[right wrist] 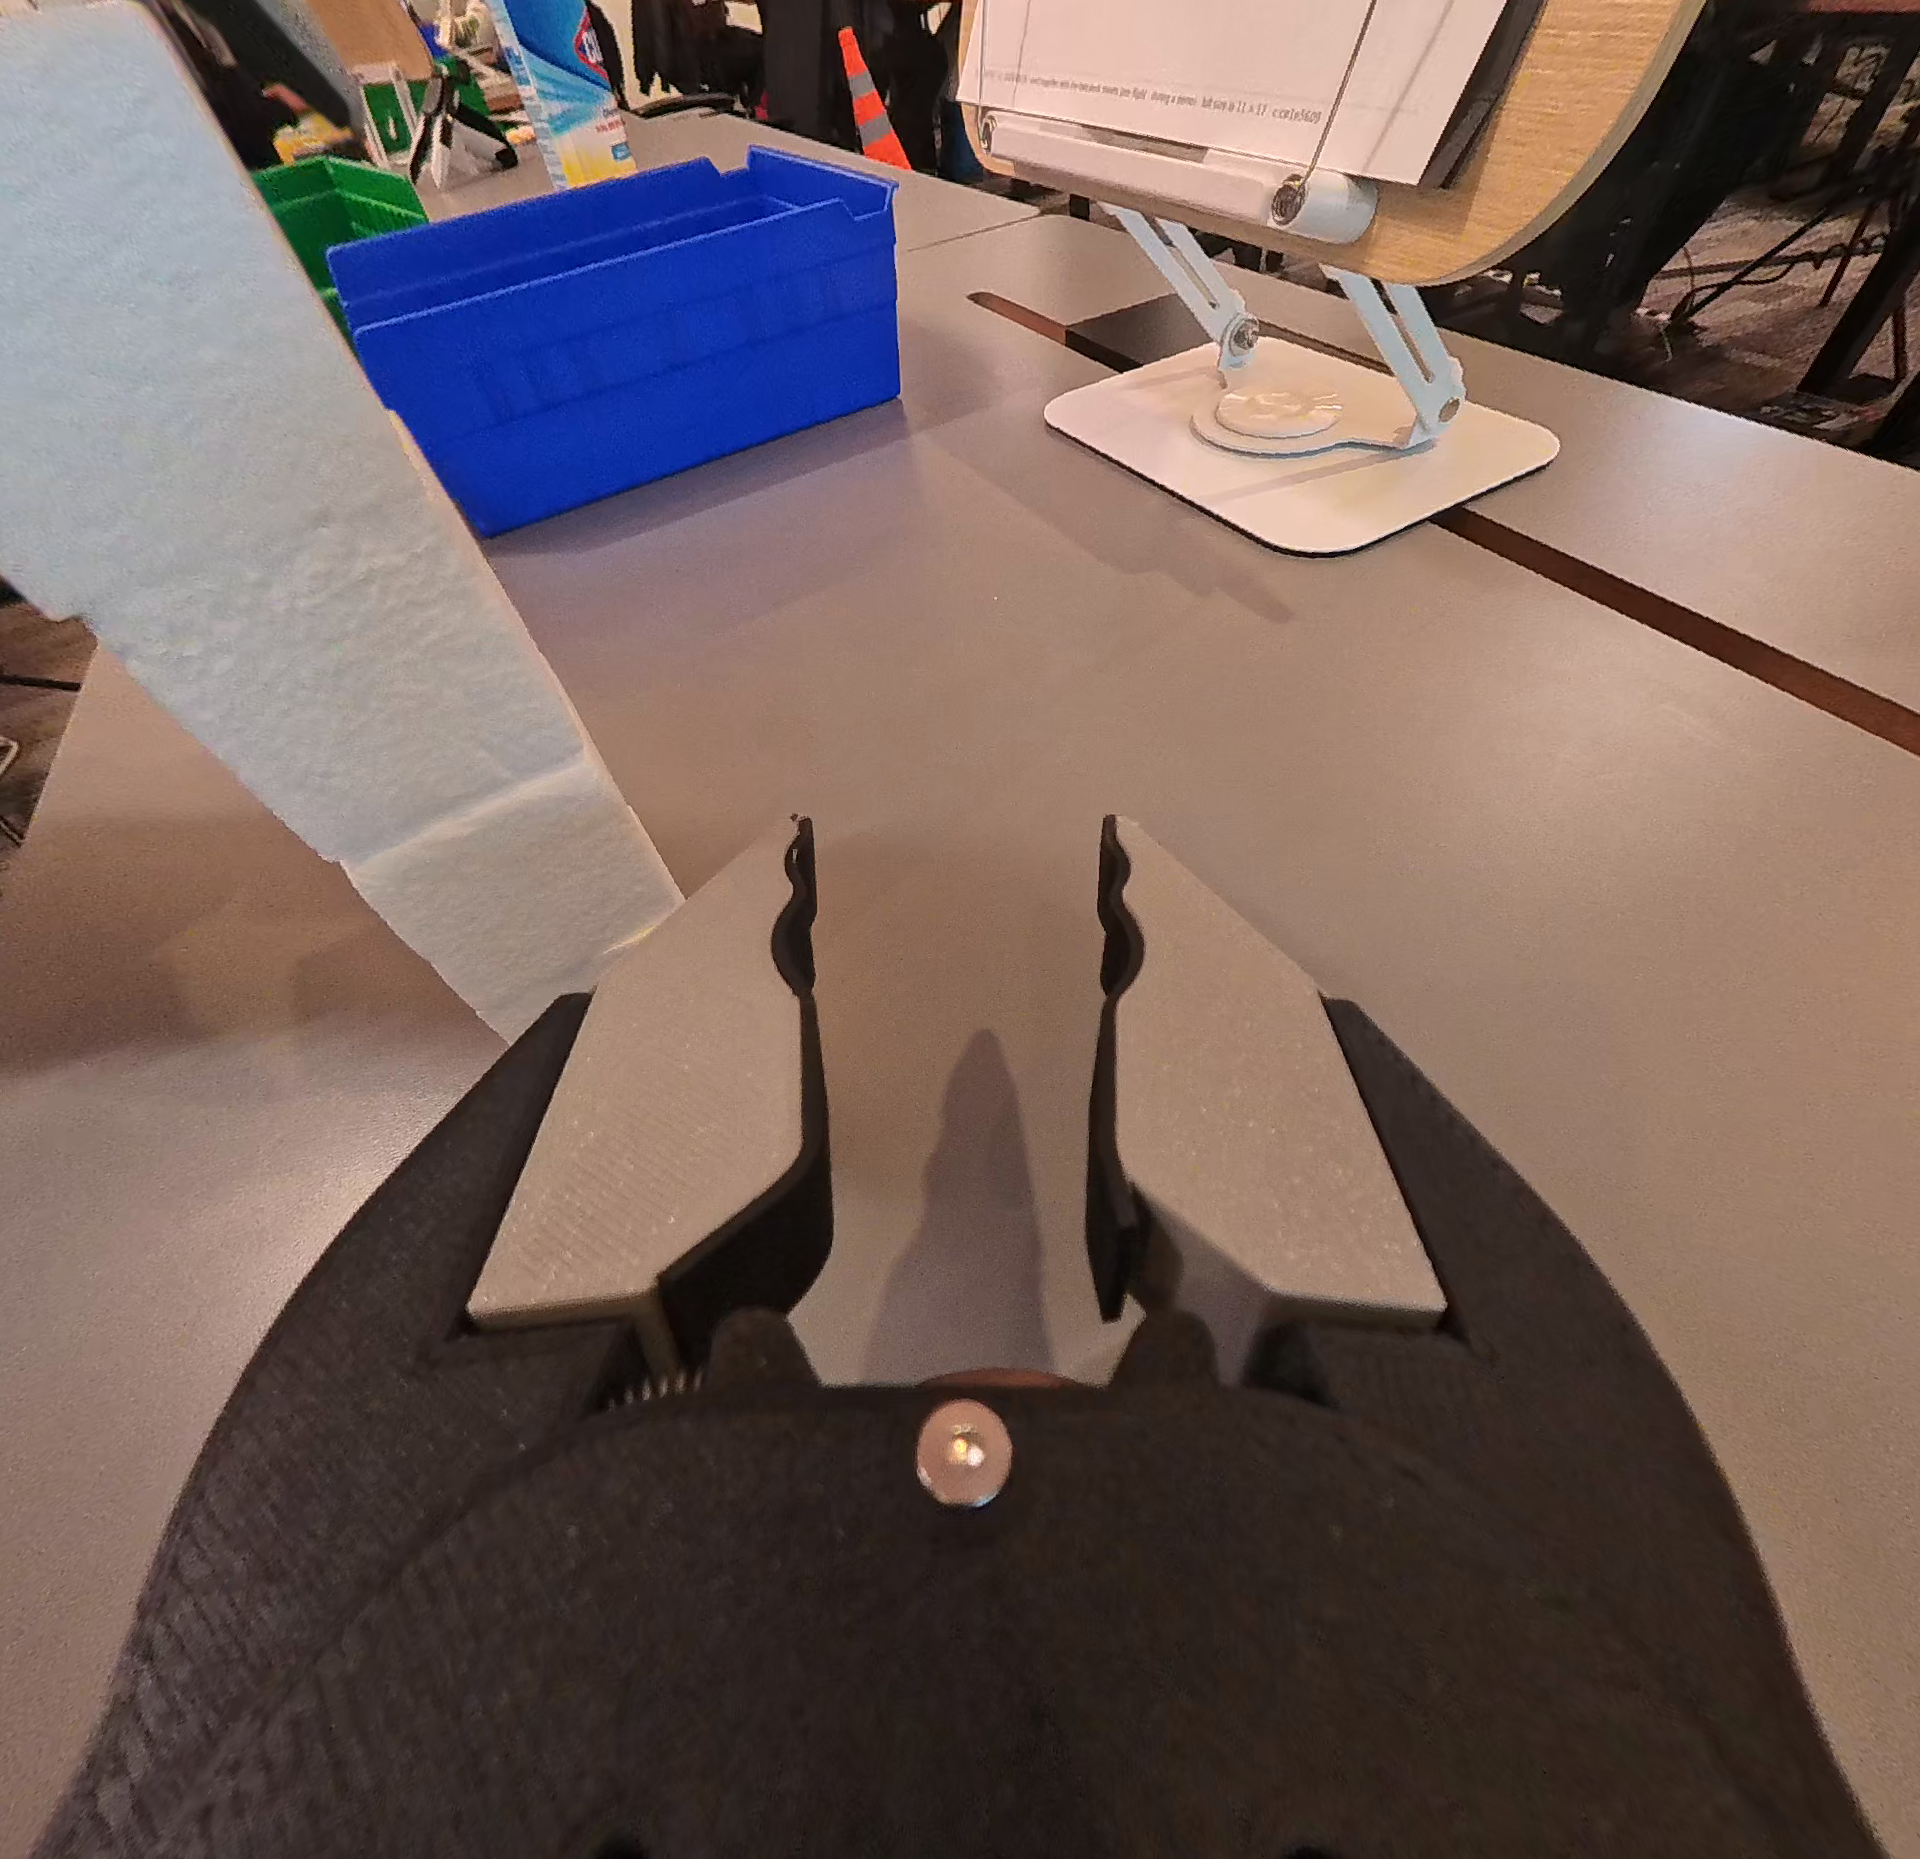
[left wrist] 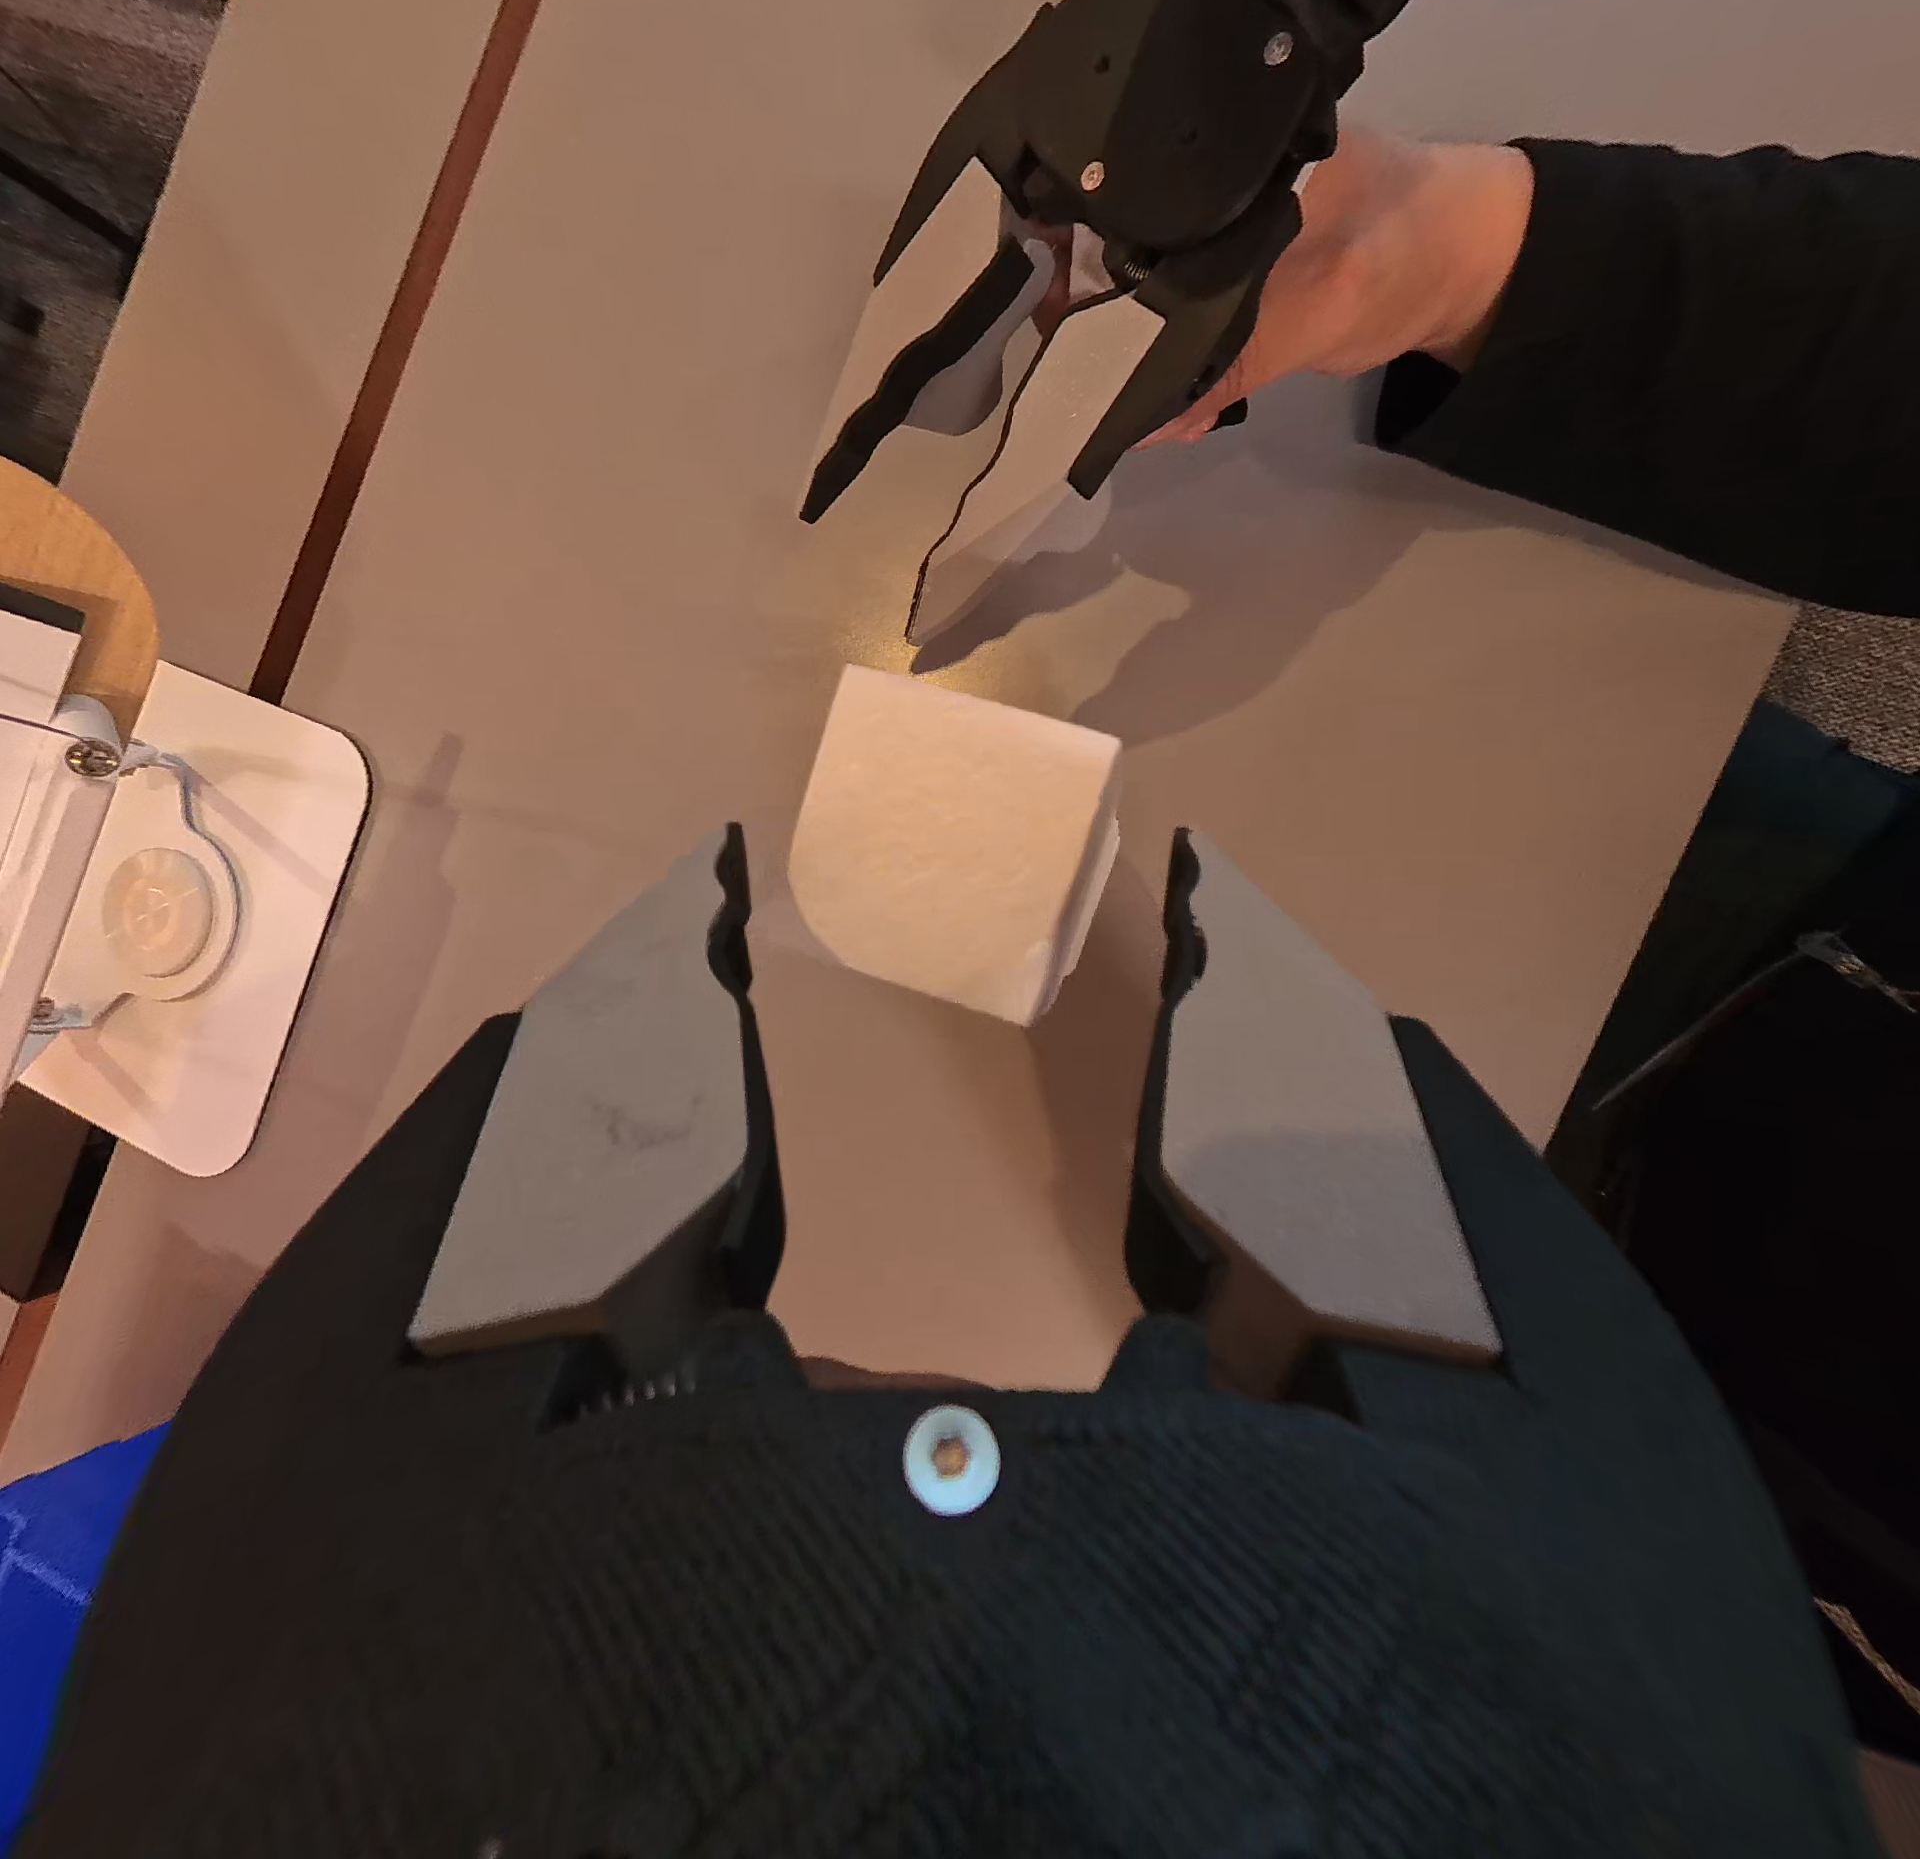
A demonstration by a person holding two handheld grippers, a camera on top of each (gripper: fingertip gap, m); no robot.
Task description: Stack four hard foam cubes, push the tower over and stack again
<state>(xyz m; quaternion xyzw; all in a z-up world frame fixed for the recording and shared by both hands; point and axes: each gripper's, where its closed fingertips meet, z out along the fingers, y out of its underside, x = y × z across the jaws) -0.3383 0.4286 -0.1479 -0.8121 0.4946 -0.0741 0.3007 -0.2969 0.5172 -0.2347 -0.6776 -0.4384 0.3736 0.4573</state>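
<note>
A tower of white foam cubes stands on the grey table (left wrist: 582, 521). In the left wrist view I look down on its top cube (left wrist: 935, 833), with the edge of a slightly offset cube (left wrist: 1103, 874) showing under it. My left gripper (left wrist: 956, 845) is open and empty above the top cube, with its jaws wider than the cube and apart from it. In the right wrist view the tower (right wrist: 260, 438) rises at the left, with a seam above its bottom cube (right wrist: 509, 905). My right gripper (right wrist: 956, 833) is open and empty beside the tower, near the table. It also shows in the left wrist view (left wrist: 951, 490), held by a hand.
A blue bin (right wrist: 644, 355) stands behind the tower. A white document stand (right wrist: 1299, 448) with a wooden board stands at the far right; its base also shows in the left wrist view (left wrist: 208, 926). A dark seam (right wrist: 1662, 614) crosses the table. The table edge (left wrist: 1704, 822) lies to the right.
</note>
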